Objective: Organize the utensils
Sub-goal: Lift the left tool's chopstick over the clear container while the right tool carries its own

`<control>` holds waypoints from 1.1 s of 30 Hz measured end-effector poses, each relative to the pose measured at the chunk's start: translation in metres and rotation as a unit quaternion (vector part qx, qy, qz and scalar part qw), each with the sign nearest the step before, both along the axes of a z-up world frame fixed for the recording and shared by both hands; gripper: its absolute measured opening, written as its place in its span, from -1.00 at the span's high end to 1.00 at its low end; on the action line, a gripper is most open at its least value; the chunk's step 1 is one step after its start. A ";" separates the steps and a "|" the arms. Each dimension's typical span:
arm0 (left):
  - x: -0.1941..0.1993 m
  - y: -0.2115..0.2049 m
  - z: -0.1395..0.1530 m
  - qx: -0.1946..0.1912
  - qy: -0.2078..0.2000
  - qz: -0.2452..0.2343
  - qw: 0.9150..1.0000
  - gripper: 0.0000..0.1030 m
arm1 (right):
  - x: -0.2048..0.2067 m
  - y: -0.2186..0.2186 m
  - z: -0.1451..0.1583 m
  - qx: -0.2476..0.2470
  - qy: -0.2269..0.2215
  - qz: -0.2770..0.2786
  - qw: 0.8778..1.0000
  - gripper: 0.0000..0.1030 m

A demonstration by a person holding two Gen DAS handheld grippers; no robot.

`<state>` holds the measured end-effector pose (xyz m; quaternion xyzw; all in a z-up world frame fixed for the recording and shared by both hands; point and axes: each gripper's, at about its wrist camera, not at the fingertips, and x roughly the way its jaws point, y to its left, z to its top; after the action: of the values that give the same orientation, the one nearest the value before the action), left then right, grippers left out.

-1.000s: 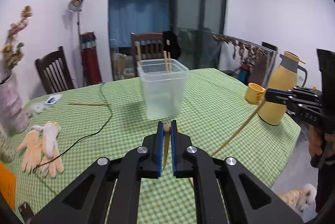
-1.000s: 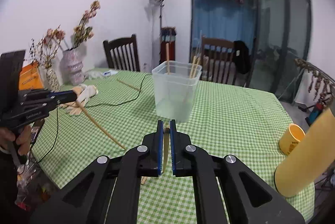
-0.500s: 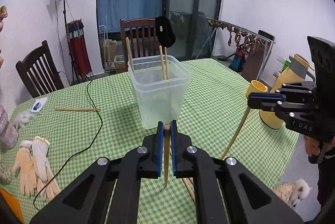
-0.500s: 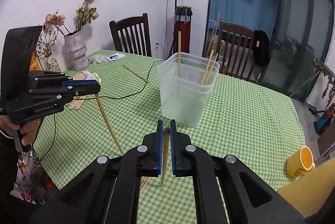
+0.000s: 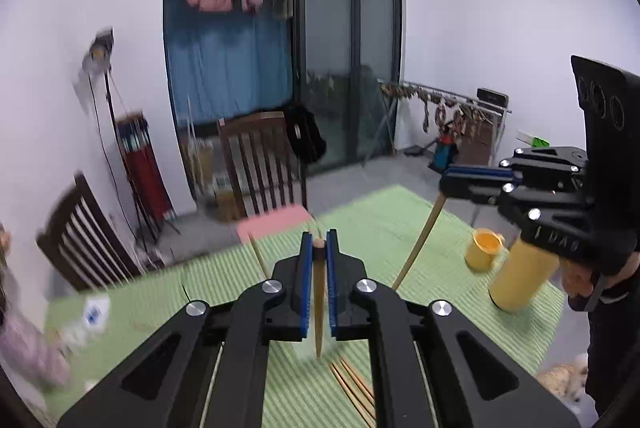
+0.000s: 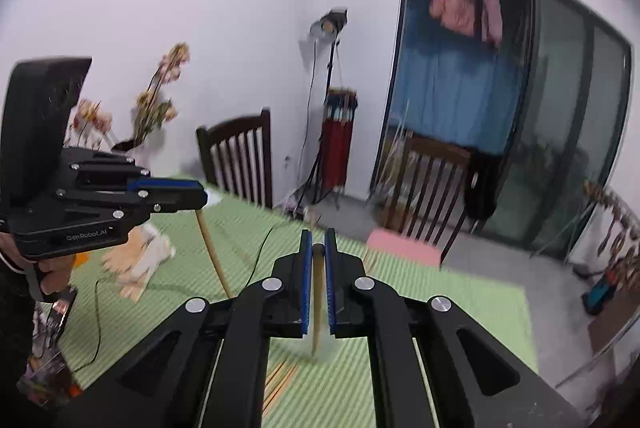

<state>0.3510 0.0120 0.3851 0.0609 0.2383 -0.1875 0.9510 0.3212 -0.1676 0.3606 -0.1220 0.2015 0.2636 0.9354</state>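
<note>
Left wrist view first: left hand-held gripper (image 5: pixel 319 248) clamped tight on a wooden chopstick (image 5: pixel 318 302), blue pads pinching it near its top end, tip hanging down over the green checked counter (image 5: pixel 380 224). Below that tip, a loose bundle of chopsticks (image 5: pixel 354 384) lying near the front edge. Another chopstick tip (image 5: pixel 258 256) poking up just left of the jaws – blurred, so hard to say what carries it. Off to the right, the right hand-held gripper (image 5: pixel 444 184) up in the air, closed on a second chopstick (image 5: pixel 418 244) that slants down and to the left. Near it on the counter, a yellow mug (image 5: pixel 485 249) and a tall yellow flask (image 5: pixel 522 278), just beside each other. Far side: two dark wooden chairs (image 5: pixel 260 160), glass doors behind.

Right wrist view now – same picture mirrored. Right hand-held gripper (image 6: pixel 318 248) shut on its chopstick (image 6: pixel 317 300), stick running down between the blue pads toward the green cloth (image 6: pixel 460 288). More chopsticks (image 6: pixel 280 376) lying on the counter low in the frame. At left, left hand-held gripper (image 6: pixel 202 193) raised, gripping its own stick (image 6: pixel 212 248), which drops steeply toward the near side. Pale gloves (image 6: pixel 138 260) and a black cable (image 6: pixel 96 320) on the cloth at left, a vase of dried flowers (image 6: pixel 148 112) beyond. Heavy motion blur across the counter in both views.
</note>
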 end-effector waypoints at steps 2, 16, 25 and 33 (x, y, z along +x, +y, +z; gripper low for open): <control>0.022 -0.002 0.013 0.003 -0.005 0.001 1.000 0.92 | 0.021 0.006 0.008 -0.002 -0.003 -0.002 1.000 0.88; 0.191 -0.007 -0.069 -0.007 0.086 0.005 0.996 0.92 | 0.169 0.035 -0.069 -0.005 0.087 -0.008 0.996 0.88; 0.250 -0.007 -0.137 -0.010 0.133 0.011 0.991 0.92 | 0.220 0.041 -0.128 -0.023 0.138 -0.029 0.990 0.88; 0.272 -0.014 -0.168 -0.007 0.154 0.007 0.988 0.92 | 0.233 0.043 -0.149 -0.030 0.162 -0.030 0.986 0.87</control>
<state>0.6231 -0.0016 0.2173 0.0232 0.3807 -0.1898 0.9047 0.5538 -0.1249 0.2117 -0.1001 0.3616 0.2454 0.8939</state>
